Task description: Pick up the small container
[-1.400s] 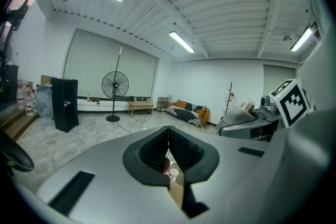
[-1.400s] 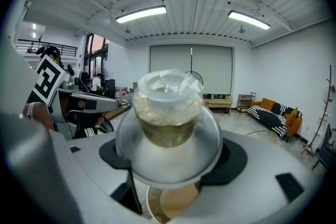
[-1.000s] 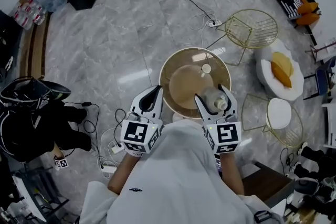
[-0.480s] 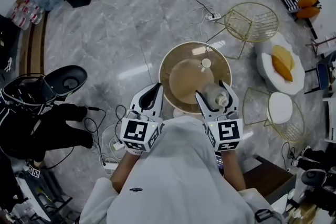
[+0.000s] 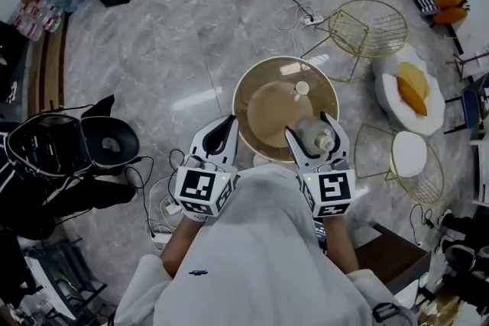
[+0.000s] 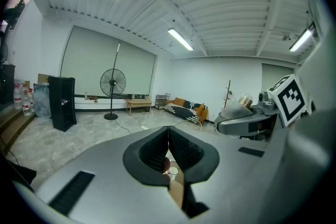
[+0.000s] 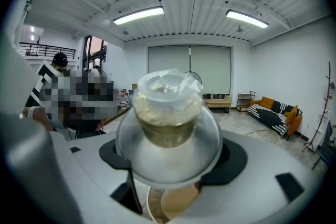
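The small container (image 5: 315, 135) is a clear plastic tub with a lid and a pale filling. My right gripper (image 5: 309, 130) is shut on it and holds it above the near edge of the round tan table (image 5: 246, 86). In the right gripper view the container (image 7: 168, 107) fills the centre, its base pressed between the dark pads of the right gripper (image 7: 173, 157). My left gripper (image 5: 228, 126) hangs just left of the table, shut and empty. In the left gripper view the left gripper (image 6: 168, 136) has its jaws together at the tip.
A small white cup (image 5: 302, 88) stands on the table's far side. Gold wire chairs (image 5: 368, 38) (image 5: 416, 173) and a white seat with a yellow cushion (image 5: 409, 99) stand to the right. Cables and a power strip (image 5: 160, 237) lie on the floor; black gear (image 5: 72, 145) sits at left.
Both grippers and the held container keep nearly the same place over the table's edge. The black gear on the floor at left has shifted and turned.
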### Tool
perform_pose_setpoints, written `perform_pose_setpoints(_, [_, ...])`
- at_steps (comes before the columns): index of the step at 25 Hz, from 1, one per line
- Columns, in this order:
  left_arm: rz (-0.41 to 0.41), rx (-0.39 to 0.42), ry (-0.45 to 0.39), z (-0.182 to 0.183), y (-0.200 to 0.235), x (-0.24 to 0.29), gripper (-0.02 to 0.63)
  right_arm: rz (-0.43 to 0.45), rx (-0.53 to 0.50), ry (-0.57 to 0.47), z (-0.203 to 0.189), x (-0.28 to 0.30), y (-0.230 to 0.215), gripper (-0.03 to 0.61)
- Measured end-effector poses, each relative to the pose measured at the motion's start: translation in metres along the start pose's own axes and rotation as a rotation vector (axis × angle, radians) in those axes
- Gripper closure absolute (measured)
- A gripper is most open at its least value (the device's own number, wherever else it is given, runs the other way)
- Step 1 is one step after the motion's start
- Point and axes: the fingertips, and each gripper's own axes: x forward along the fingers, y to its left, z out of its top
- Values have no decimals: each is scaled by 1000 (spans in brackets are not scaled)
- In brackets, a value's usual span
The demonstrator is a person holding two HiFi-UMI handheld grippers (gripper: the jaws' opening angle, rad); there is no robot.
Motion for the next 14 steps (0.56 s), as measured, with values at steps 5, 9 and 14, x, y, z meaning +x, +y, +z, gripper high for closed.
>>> perform_pose_setpoints(5, [-3,-2,3,9,11,5,594,2,-2,7,10,13,2,239])
perform_pose_setpoints(9, [-12,-30,7,16,39,22,594,-1,0,23,17,44,3,239])
perform_pose_setpoints(14, [-15,-40,6,18,52,28,594,-5,-3,31,20,55,4,239])
